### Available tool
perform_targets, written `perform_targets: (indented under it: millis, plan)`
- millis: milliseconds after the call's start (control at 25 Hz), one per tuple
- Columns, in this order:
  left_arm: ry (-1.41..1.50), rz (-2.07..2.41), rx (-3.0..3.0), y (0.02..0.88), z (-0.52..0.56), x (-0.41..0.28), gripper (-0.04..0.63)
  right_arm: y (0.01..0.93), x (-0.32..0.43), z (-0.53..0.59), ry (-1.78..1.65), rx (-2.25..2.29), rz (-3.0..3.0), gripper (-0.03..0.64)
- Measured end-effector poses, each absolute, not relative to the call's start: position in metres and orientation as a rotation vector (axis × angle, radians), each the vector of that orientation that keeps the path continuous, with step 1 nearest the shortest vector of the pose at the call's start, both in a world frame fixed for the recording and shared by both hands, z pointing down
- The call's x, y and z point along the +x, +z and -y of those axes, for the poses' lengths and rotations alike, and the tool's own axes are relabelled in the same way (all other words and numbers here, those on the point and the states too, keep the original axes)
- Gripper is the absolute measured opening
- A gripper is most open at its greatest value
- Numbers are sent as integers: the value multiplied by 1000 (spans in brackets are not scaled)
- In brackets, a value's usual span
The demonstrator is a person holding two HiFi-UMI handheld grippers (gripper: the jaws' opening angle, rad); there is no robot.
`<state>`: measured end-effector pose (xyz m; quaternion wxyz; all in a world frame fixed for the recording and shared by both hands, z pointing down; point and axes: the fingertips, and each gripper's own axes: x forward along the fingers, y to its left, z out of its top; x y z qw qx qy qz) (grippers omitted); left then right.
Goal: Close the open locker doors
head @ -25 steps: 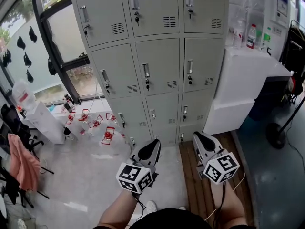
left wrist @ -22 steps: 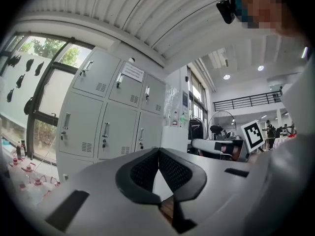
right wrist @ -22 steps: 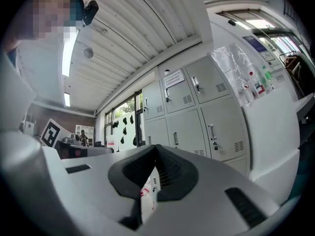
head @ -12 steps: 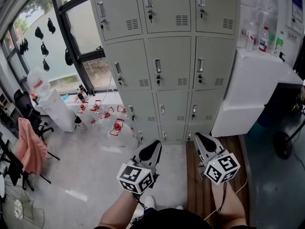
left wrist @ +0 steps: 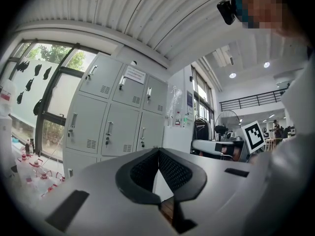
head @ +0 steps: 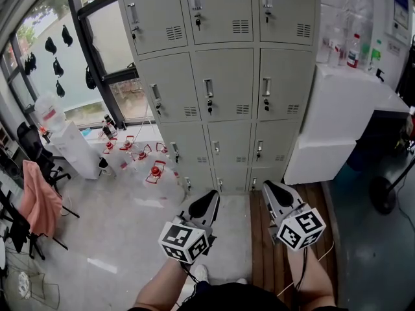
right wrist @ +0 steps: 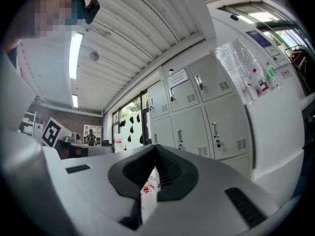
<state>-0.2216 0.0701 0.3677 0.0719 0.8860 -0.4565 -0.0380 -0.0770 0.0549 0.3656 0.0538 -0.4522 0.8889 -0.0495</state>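
A bank of grey lockers stands ahead in the head view, three columns wide, and every door I see lies flat in its frame. The same lockers show in the left gripper view, and the lockers fill the middle of the right gripper view. My left gripper is held low in front of the lockers, well short of them, shut with nothing in it. Beside it my right gripper is also shut and empty. Both point level toward the lockers.
A white cabinet with bottles on top stands right of the lockers. Several red-capped bottles sit on the floor at the left, by the window. A water dispenser, pink cloth and fan base flank the floor.
The view has swung slightly, so the lockers have shifted a little across the picture. Both grippers stay shut and in much the same place low in the frame.
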Motion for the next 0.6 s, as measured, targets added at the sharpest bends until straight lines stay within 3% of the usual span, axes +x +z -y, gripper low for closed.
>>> perform_targets:
  millis: [600]
  plan:
    - [-119, 1398, 2655, 368, -70, -214, 17, 364, -71, -52, -142, -1347, -2706, 3]
